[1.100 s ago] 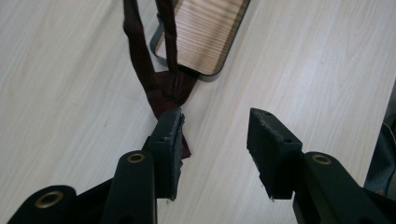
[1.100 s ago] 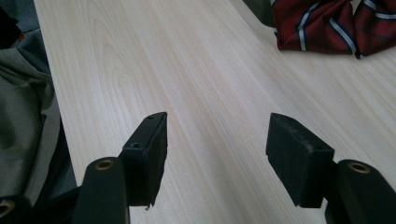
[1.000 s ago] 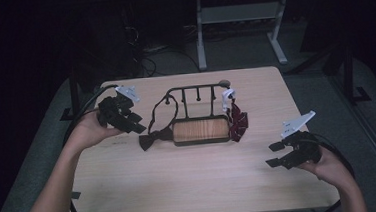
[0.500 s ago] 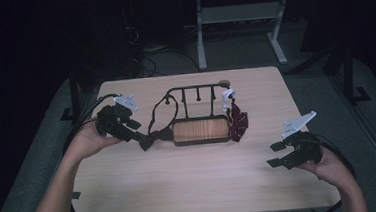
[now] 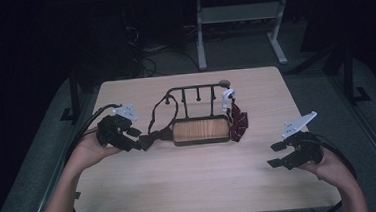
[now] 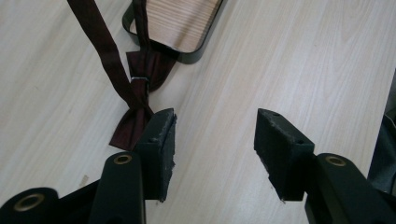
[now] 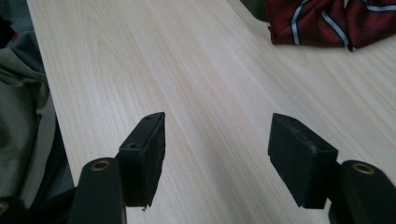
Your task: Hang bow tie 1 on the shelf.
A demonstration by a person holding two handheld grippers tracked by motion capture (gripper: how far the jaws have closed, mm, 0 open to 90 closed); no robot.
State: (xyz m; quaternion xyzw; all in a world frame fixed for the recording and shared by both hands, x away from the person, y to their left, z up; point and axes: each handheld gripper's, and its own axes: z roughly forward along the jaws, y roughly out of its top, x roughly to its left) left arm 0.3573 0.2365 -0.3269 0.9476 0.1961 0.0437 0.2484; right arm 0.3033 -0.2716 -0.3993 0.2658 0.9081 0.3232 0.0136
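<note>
- High view: the table carries a black rack with a wooden base at frame centre. A dark red bow tie lies at its left end, a striped tie at its right. The left gripper sits centre left, just beside the bow tie. The right gripper is at lower right, well apart from the rack.
- Left gripper view: jaws spread; the bow tie lies upper left, beside the left jaw.
- Right gripper view: jaws spread over bare table; the striped tie lies at upper right.
</note>
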